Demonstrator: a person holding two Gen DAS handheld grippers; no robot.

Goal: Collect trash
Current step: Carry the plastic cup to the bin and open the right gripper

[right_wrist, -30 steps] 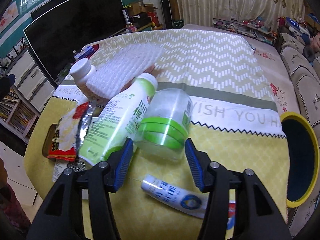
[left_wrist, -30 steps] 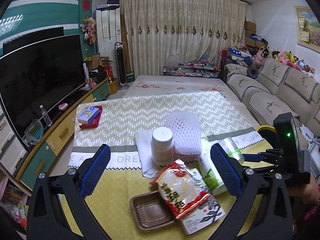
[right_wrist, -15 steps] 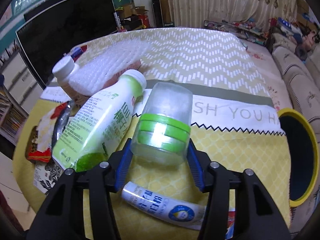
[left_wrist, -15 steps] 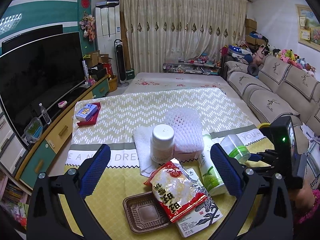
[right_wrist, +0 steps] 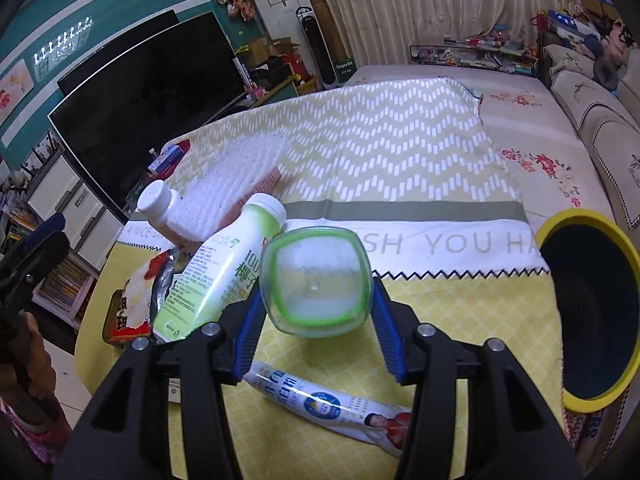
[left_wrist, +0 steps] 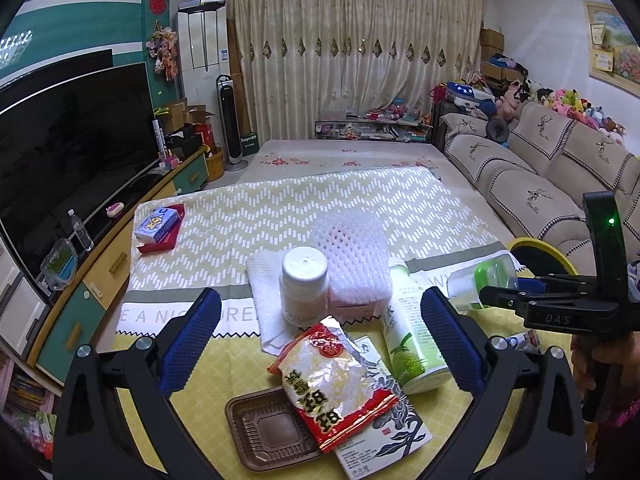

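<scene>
I have the right gripper [right_wrist: 316, 328] clamped on the clear green-lidded container [right_wrist: 316, 280], held above the yellow tablecloth [right_wrist: 460, 304]; this is the carry step, and next I judge it must travel toward 3 o'clock to the yellow-rimmed bin [right_wrist: 580, 224] before release. The left gripper [left_wrist: 320, 328] hovers spread apart over the snack bag [left_wrist: 332, 380], brown tray [left_wrist: 264, 432] and green drink bottle [left_wrist: 408, 336], with television [left_wrist: 68, 136] at 9 o'clock and sofa [left_wrist: 532, 184] at 3 o'clock.
</scene>
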